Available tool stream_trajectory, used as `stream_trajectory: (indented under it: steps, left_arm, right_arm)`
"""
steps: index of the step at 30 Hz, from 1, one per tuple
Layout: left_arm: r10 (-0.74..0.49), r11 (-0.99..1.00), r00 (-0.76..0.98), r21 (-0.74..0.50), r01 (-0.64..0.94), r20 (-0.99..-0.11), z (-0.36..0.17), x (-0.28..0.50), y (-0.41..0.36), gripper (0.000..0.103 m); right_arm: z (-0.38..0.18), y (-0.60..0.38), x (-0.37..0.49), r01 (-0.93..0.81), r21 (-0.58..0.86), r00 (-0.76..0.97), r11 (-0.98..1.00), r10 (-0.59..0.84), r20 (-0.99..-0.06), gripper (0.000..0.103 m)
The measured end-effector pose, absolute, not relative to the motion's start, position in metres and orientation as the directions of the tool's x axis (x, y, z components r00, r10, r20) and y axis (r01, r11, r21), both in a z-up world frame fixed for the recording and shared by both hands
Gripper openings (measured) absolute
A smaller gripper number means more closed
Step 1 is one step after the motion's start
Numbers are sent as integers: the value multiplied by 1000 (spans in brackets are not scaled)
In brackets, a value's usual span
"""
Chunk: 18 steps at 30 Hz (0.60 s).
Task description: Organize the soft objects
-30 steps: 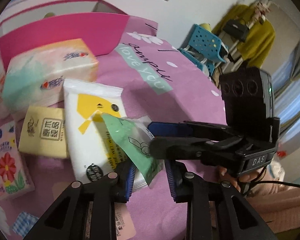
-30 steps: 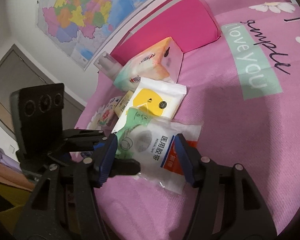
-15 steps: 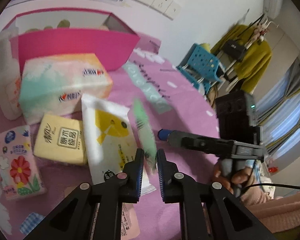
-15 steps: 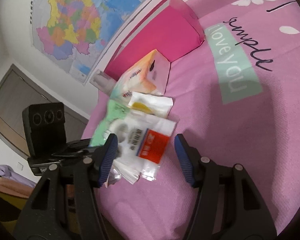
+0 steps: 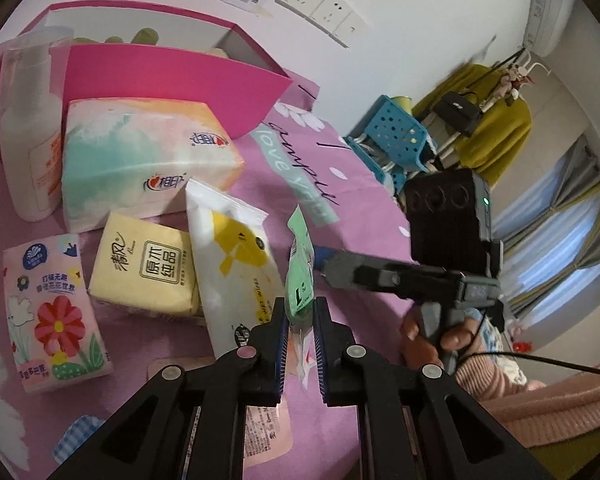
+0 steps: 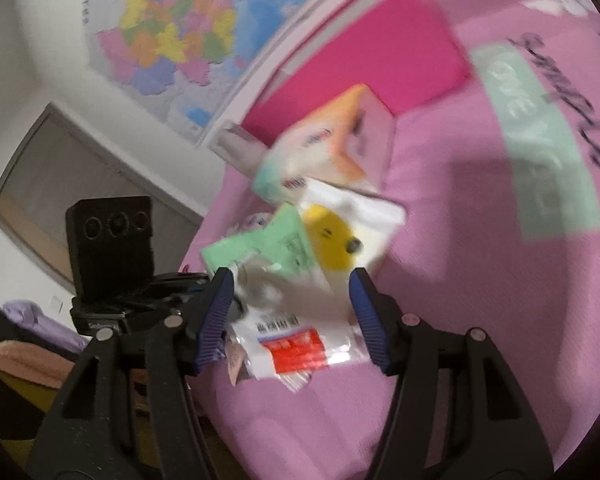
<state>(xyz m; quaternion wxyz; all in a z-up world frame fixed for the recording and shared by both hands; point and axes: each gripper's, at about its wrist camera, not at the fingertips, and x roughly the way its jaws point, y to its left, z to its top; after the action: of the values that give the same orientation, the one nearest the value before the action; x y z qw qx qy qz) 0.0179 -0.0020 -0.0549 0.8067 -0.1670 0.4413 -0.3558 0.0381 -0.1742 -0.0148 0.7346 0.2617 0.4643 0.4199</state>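
My left gripper (image 5: pixel 300 312) is shut on a thin green-and-clear packet (image 5: pixel 299 276) and holds it on edge above the pink bedspread. The packet also shows in the right wrist view (image 6: pixel 276 280), flat-faced, with a red label at its bottom. My right gripper (image 6: pixel 292 284) is open, its jaws wide on either side of the packet, touching nothing; it shows in the left wrist view (image 5: pixel 332 264) to the right of the packet. Tissue packs lie to the left: a white one with yellow print (image 5: pixel 236 256), a yellow one (image 5: pixel 148 272), a flowered one (image 5: pixel 48 312), a large pastel one (image 5: pixel 140 160).
A pink box (image 5: pixel 172 76) stands open at the back by the wall, with a white bottle (image 5: pixel 32 120) at its left. The bedspread (image 6: pixel 480 300) spreads out to the right. A blue crate (image 5: pixel 396 140) and a clothes rack stand beyond the bed.
My left gripper has shut on the packet and lifted it on edge. My right gripper has let it go and opened. The right view has swung and blurred.
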Motion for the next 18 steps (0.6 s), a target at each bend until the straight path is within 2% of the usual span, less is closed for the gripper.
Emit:
stream_trajectory:
  steps: [4, 6, 8, 14, 18]
  left_arm:
    - [-739, 671, 333, -596, 440, -586, -55, 19, -1, 11]
    - [-741, 669, 329, -602, 435, -586, -55, 21, 1, 11]
    - [-747, 662, 325, -610, 435, -579, -53, 23, 3, 12]
    - [-735, 675, 369, -558, 482, -570, -20, 44, -3, 13]
    - [-684, 724, 442, -468, 507, -580, 15, 75, -11, 14]
  right_arm:
    - [-12, -163, 47, -425, 776, 151, 466, 882, -446, 62]
    - [-7, -160, 48, -456, 756, 147, 470, 877, -457, 55]
    - [-2, -160, 48, -472, 746, 151, 470, 876, -457, 43]
    - [36, -163, 60, -535, 665, 250, 522, 849, -465, 36]
    - [68, -168, 91, -565, 596, 344, 571, 819, -459, 33]
